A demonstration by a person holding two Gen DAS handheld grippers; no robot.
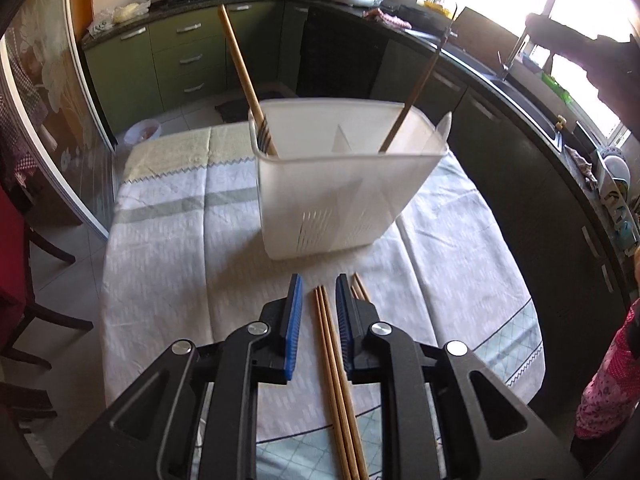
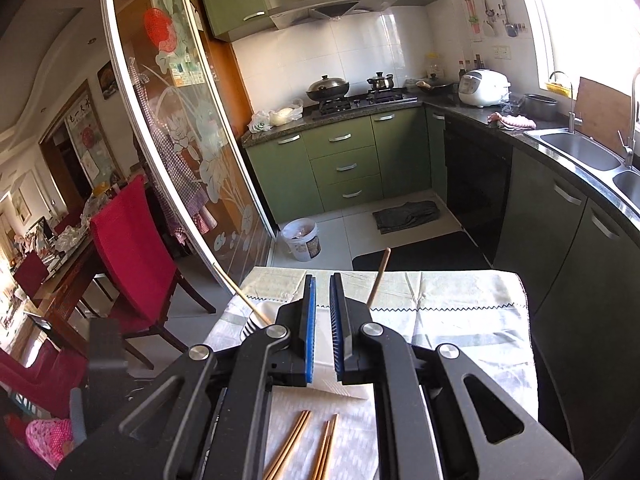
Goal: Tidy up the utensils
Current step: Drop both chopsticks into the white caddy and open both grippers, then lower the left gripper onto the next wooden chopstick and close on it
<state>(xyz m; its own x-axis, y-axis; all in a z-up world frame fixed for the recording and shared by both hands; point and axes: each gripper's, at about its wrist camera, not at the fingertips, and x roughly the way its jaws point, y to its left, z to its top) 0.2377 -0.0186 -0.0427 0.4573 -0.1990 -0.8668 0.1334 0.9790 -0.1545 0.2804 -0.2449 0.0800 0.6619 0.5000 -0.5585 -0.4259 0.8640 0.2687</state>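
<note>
White slotted utensil holder (image 1: 344, 184) stands on the cloth-covered counter (image 1: 168, 248). Inside it: a wooden-handled fork (image 1: 244, 80) leaned at the left corner, a dark-handled utensil (image 1: 416, 92) leaned at the right. Left gripper (image 1: 318, 316) is spread, nothing pinched; a pair of chopsticks (image 1: 334, 376) lies flat between its fingers. Right gripper (image 2: 322, 328) is held narrowly apart, empty, above further chopsticks (image 2: 326, 446).

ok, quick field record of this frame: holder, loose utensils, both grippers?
holder: white plastic utensil basket, upright on the tablecloth
in holder: wooden-handled fork left compartment; dark thin utensil right
loose: wooden chopsticks on the cloth
left gripper: open, fingers either side of the chopsticks
right gripper: fingers slightly apart, empty
</note>
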